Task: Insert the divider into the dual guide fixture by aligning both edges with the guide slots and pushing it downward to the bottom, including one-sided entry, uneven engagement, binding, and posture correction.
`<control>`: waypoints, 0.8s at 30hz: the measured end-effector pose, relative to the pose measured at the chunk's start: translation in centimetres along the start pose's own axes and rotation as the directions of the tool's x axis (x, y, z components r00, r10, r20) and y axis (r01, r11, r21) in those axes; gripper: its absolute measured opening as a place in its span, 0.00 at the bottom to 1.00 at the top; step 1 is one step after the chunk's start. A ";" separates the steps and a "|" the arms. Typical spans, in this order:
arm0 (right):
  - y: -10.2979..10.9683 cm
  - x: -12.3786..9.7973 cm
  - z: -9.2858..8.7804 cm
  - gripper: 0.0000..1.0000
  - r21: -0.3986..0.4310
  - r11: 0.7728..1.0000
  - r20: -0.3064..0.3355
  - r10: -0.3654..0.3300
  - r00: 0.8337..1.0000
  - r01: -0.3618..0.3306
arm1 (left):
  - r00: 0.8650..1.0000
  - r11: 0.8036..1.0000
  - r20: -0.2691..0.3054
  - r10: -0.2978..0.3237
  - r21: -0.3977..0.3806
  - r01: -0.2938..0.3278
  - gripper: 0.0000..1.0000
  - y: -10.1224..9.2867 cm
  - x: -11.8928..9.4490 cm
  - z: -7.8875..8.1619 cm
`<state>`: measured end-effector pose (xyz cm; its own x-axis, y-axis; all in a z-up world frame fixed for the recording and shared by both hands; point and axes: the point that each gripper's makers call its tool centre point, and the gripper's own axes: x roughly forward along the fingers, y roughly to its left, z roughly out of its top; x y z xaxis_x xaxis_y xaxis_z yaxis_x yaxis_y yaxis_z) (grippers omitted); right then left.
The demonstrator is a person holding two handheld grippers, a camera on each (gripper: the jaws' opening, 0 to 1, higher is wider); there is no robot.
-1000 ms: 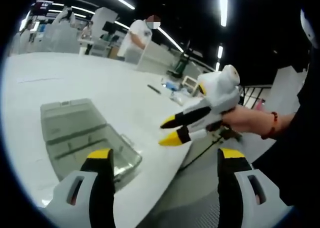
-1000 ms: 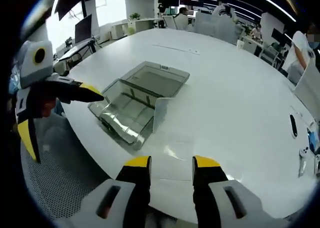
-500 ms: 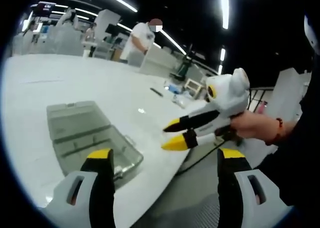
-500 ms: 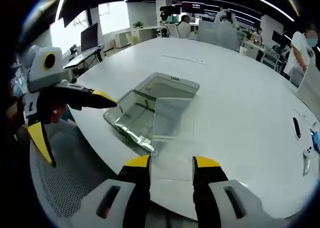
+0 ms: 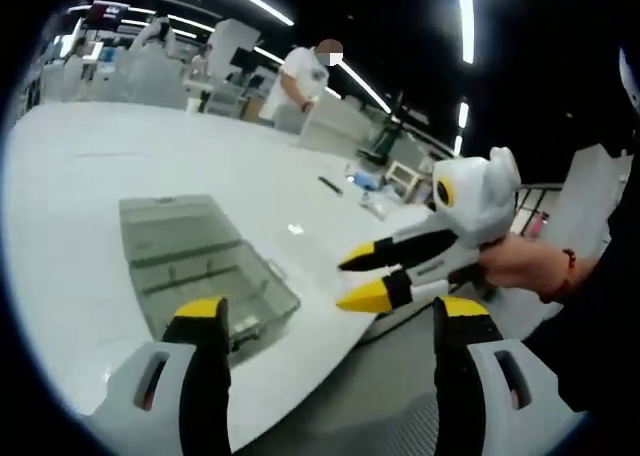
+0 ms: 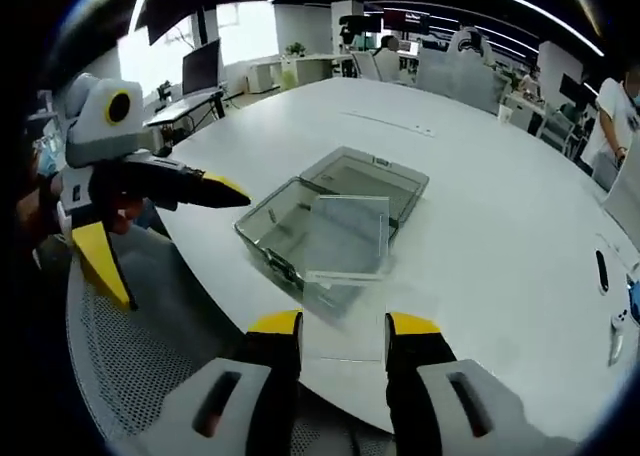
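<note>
Lifting the clear divider (image 6: 347, 238) off the bench (image 6: 500, 226), my right claw (image 6: 343, 328) pinched it above the fixture (image 6: 330, 211); left claw (image 5: 325, 321) stayed spread. Slots came next.

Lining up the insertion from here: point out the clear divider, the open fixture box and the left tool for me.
divider (image 6: 346, 238), right gripper view, middle of the clear sheet.
fixture box (image 5: 180, 238), left gripper view, on its rear half.
left tool (image 6: 165, 238), right gripper view, midway between its yellow tips.
</note>
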<state>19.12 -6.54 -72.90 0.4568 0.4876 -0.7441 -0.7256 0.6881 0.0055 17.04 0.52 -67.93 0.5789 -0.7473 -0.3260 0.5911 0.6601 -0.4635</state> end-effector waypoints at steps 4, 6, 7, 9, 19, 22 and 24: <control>0.4 -0.5 0.8 0.28 -0.025 1.000 0.018 0.002 1.000 -0.001 | 1.000 1.000 0.019 0.021 -0.017 -0.021 0.82 0.3 0.0 0.4; 0.4 -0.6 1.2 0.28 -0.030 1.000 0.030 0.002 1.000 -0.002 | 0.999 0.999 0.028 0.026 -0.020 -0.025 0.82 0.3 0.0 0.6; 0.5 -0.7 1.3 0.28 -0.032 0.999 0.034 0.004 0.999 -0.003 | 0.999 0.999 0.034 0.029 -0.023 -0.029 0.81 0.4 0.0 0.7; 0.6 -0.8 1.6 0.28 -0.031 0.999 0.045 0.008 0.999 -0.006 | 0.998 0.999 0.050 0.037 -0.037 -0.035 0.79 0.4 0.1 1.1; 0.8 -1.0 2.6 0.28 -0.031 0.999 0.087 0.019 0.996 -0.016 | 0.993 0.994 0.100 0.054 -0.100 -0.044 0.77 0.7 0.4 1.8; 1.1 -0.9 3.1 0.28 -0.035 0.999 0.094 0.030 0.995 -0.027 | 0.991 0.990 0.118 0.057 -0.134 -0.041 0.72 1.0 0.5 2.3; 1.4 -0.9 3.3 0.28 -0.047 0.998 0.095 0.041 0.995 -0.037 | 0.990 0.988 0.128 0.053 -0.150 -0.034 0.68 1.2 0.6 2.5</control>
<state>19.42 -4.21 -70.03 0.4735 0.5640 -0.6766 -0.7650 0.6440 0.0015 19.50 1.03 -66.59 0.6767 -0.6954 -0.2418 0.4806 0.6660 -0.5705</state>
